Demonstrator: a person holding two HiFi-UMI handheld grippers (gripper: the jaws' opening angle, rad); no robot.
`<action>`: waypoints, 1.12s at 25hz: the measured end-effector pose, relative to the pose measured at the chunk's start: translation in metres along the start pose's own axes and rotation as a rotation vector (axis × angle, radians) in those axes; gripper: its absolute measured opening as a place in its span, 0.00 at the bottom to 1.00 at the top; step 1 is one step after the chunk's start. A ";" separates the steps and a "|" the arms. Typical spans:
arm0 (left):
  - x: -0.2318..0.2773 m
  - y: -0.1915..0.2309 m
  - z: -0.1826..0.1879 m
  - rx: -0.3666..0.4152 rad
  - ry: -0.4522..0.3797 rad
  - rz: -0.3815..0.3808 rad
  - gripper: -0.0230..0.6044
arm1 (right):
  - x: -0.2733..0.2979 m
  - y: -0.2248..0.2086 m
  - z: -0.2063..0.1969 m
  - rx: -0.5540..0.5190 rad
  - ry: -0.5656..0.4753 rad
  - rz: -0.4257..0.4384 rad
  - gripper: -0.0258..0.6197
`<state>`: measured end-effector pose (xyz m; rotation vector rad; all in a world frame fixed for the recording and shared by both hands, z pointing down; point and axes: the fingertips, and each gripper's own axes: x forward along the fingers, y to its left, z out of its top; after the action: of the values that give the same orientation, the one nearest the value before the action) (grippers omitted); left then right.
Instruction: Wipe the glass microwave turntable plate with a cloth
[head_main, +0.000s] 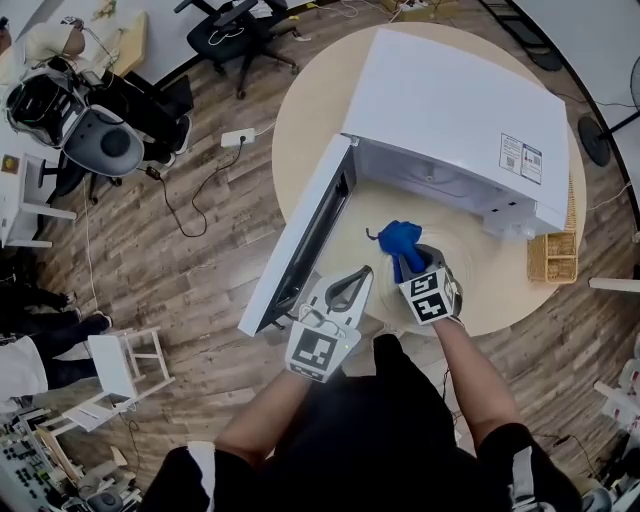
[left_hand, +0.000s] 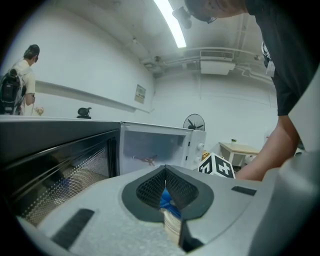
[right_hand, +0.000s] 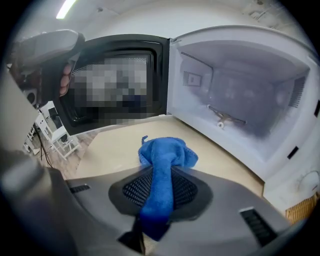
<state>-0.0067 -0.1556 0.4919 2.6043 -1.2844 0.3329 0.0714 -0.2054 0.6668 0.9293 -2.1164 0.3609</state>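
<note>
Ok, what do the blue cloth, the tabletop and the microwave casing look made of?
Blue cloth: soft terry or microfibre fabric, with a fuzzy nap and bunched folds, pinched in the right gripper.
Tabletop: pale wood or laminate, matt, even tone.
Microwave casing: probably painted sheet metal, smooth white with crisp edges.

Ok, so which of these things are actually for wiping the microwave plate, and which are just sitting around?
For the job: blue cloth in the right gripper; glass plate, faint, apparently pinched by the left gripper; open microwave.

Lying about: wicker basket; office chair; white stool; power strip on the floor.
</note>
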 end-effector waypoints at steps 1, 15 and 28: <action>0.001 0.000 0.000 0.002 0.002 -0.003 0.05 | 0.000 -0.002 0.000 0.002 0.001 -0.003 0.17; 0.012 -0.013 -0.004 0.033 0.033 -0.040 0.05 | -0.022 -0.057 -0.030 0.071 0.019 -0.127 0.17; 0.014 -0.025 -0.008 0.041 0.041 -0.065 0.05 | -0.051 -0.099 -0.064 0.127 0.073 -0.273 0.17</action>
<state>0.0210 -0.1485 0.5017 2.6518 -1.1895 0.4027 0.1997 -0.2151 0.6654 1.2428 -1.8867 0.3854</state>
